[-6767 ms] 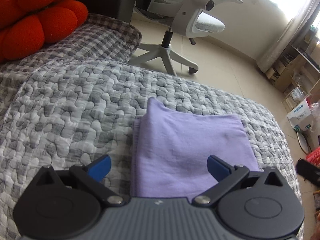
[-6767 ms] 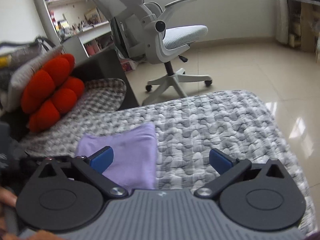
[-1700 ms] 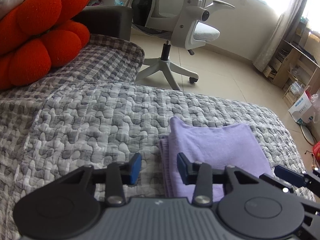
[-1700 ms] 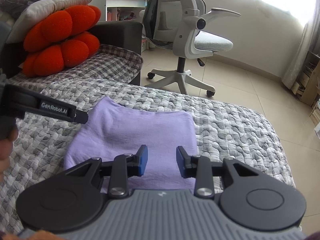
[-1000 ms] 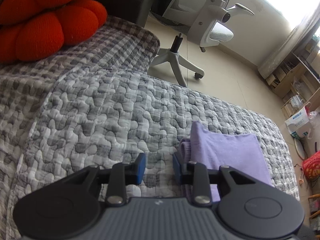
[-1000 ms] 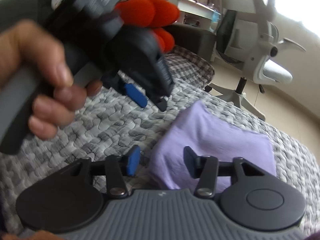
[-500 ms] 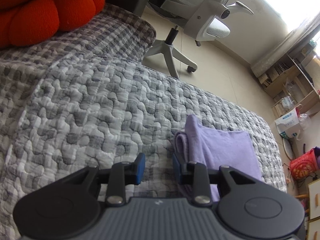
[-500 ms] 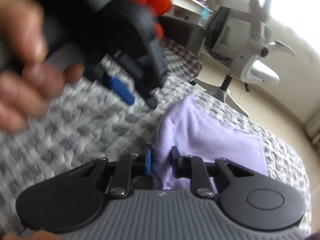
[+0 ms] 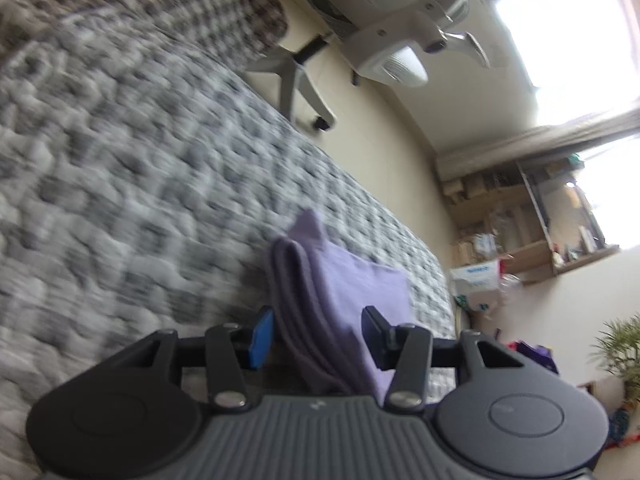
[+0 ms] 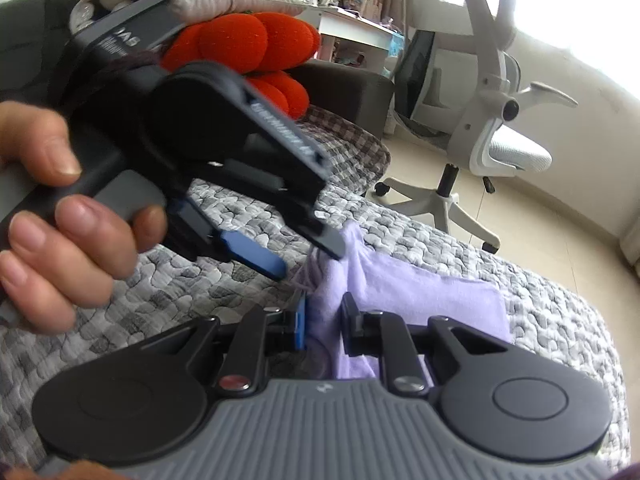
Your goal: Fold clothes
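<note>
One folded purple cloth (image 10: 424, 292) lies lengthwise rightward

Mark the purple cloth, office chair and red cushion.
purple cloth (image 10: 432, 292): right wrist view, flat top layer.
office chair (image 10: 516, 152): right wrist view, seat.
red cushion (image 10: 240, 46): right wrist view, upper lobe.

Both tools are built alike: a ribbed grey housing, two round black discs, black linkage arms pinned with silver screws, and blue pads (image 10: 301, 326) on the fingers. White lettering is printed on the left gripper (image 10: 298, 254), which is gripped by a bare hand (image 10: 60, 216).
</note>
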Available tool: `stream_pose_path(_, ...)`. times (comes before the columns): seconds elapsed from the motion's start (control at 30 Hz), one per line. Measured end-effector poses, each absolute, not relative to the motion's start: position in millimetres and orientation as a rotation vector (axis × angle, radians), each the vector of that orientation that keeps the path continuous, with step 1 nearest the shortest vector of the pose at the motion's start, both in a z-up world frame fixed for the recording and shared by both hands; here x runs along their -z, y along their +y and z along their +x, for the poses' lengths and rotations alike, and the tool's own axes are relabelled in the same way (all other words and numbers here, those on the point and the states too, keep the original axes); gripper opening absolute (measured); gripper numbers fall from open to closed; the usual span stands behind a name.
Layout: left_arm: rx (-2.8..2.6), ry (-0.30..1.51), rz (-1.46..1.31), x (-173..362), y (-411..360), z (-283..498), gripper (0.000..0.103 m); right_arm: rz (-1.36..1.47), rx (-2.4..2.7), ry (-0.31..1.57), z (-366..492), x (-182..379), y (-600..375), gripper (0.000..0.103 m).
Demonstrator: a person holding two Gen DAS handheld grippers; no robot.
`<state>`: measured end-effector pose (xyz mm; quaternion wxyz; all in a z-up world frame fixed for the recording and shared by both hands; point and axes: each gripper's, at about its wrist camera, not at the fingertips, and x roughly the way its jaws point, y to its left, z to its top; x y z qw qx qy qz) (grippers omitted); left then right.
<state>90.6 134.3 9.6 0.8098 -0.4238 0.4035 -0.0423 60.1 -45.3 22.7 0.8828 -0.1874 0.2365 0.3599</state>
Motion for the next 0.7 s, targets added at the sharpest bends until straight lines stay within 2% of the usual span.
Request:
stream_pose_path(0.1, 0.105, 0.872, -0.884, -10, 126, 93, 0.055, -0.397, -0.751, 0.486, 58, -23, -46, 0.019)
stream_pose_path(0.5, 0.109, 0.901, -0.820, -3, 110, 103, 0.055, -0.394, -0.767, 0.468, 57, -25, -48, 0.019)
stream_pose_path(0.7, 0.099, 0.888, -0.771, -2, 106, 109, 0.051, -0.398, -0.776, 0.472, 58, -24, -49, 0.019)
